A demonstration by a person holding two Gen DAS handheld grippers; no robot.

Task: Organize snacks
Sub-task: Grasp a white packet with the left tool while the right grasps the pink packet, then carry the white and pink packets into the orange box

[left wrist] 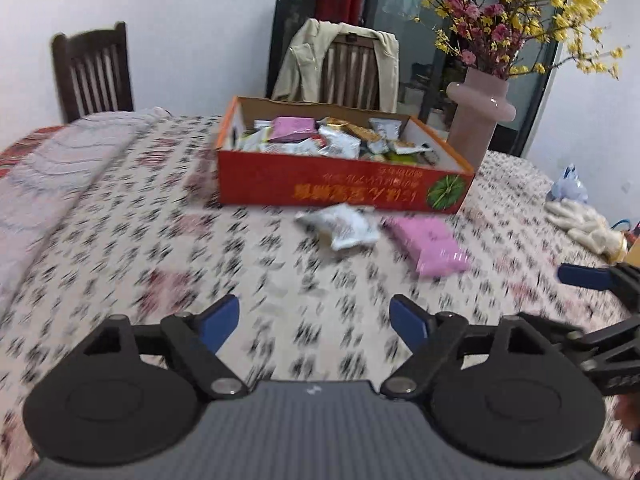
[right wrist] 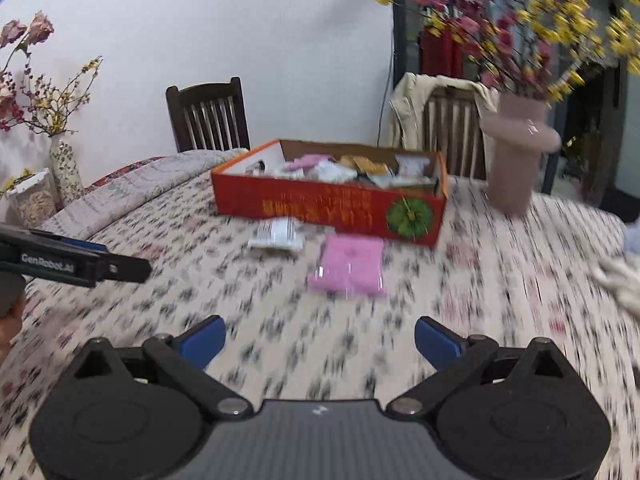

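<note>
The red box [left wrist: 344,184] is full of snack packs. A pink pack [left wrist: 430,246] and a white pack [left wrist: 340,226] lie just near it. Both claws, left [left wrist: 314,326] and right [right wrist: 320,344], are apart and empty.

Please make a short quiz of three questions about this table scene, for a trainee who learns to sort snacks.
1. True or false: the pink packet already lies inside the red box.
2. Which loose snack lies nearer the pink vase: (a) the white packet or (b) the pink packet?
3. Fill in: the left gripper and the right gripper each hold ____.

Key
1. False: it lies on the tablecloth, in front of the box.
2. b.
3. Nothing: both sets of jaws stand open with only tablecloth between them.
</note>
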